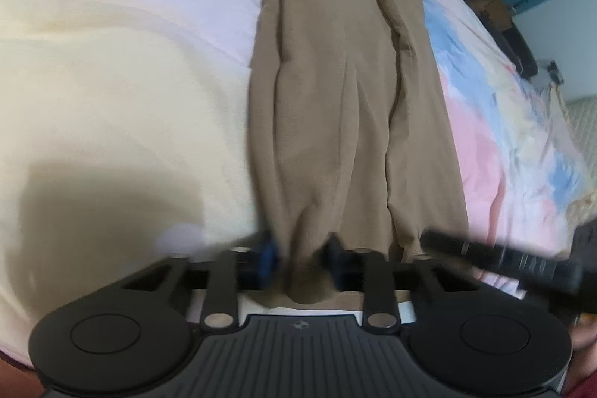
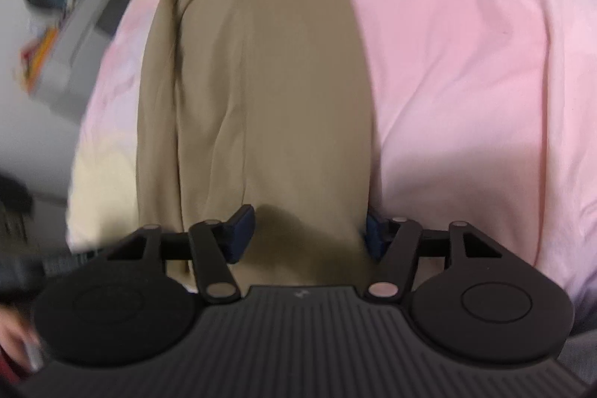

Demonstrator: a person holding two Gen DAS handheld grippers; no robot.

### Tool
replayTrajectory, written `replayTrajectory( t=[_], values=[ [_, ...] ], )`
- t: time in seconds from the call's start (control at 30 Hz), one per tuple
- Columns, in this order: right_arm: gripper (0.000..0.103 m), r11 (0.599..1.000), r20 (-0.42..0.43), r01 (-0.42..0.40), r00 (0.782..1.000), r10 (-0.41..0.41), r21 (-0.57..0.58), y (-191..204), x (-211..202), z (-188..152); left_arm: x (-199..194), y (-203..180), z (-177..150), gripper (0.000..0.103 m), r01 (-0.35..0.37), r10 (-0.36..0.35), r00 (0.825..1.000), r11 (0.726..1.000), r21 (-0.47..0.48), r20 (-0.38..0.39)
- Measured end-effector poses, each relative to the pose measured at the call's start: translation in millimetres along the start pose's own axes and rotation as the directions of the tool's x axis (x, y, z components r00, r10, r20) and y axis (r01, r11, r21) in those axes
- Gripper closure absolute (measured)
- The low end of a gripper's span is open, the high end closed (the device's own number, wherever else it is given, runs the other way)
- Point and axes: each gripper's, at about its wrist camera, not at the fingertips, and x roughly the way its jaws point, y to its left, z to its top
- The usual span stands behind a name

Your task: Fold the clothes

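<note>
Gripping status, left gripper: blue pads pinched together on a bunched end of the tan garment, cloth gathered into a tight neck between them
Right gripper: fingers apart, straddling the near end of the same garment; left pad sits on the cloth, right pad at its edge; no firm clamp visible
Gripper spacing: the right unit shows as a dark blurred bar at the right edge of the left wrist view, so the two sit close, side by side at one end
Garment position: lies flat on the pastel bedspread, roughly central, rumpled at its far end
Long axis: runs straight away from both grippers, near end at the fingers
Nearer hand: neither clearly; both sit at the near end
Judged next move: carry the near end forward along that axis toward the far end
Risk: cloth may slide out on the right side
</note>
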Motion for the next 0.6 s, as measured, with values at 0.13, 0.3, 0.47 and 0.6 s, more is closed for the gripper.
replayTrajectory(
  t=[0.13, 0.3, 0.47, 0.6],
  values=[
    [0.089, 0.997, 0.026, 0.028, 0.999, -0.027, -0.069, 16.2, -12.3, -10.2, -17.2, 13.3, -0.5, 0.095, 0.059, -0.057, 0.998, 0.997, -0.058, 0.024],
    [0.092, 0.999, 0.117, -0.048, 0.992, 0.05, -0.021, 15.2, -46.5, -8.6, -68.2, 11.2, 0.0, 0.096, 0.141, -0.14, 0.976, 0.99, 0.002, 0.165],
    [0.092, 0.986, 0.277, -0.162, 0.947, 0.163, -0.026, 22.8, -116.9, 18.5, -138.6, -13.6, 16.2, 0.096, 0.228, -0.237, 0.921, 0.972, 0.066, 0.311],
    [0.092, 0.975, 0.369, -0.201, 0.902, 0.222, -0.094, 42.9, -166.8, 34.7, -182.1, -46.9, 21.9, 0.096, 0.226, -0.259, 0.882, 0.966, 0.13, 0.393]
  ],
)
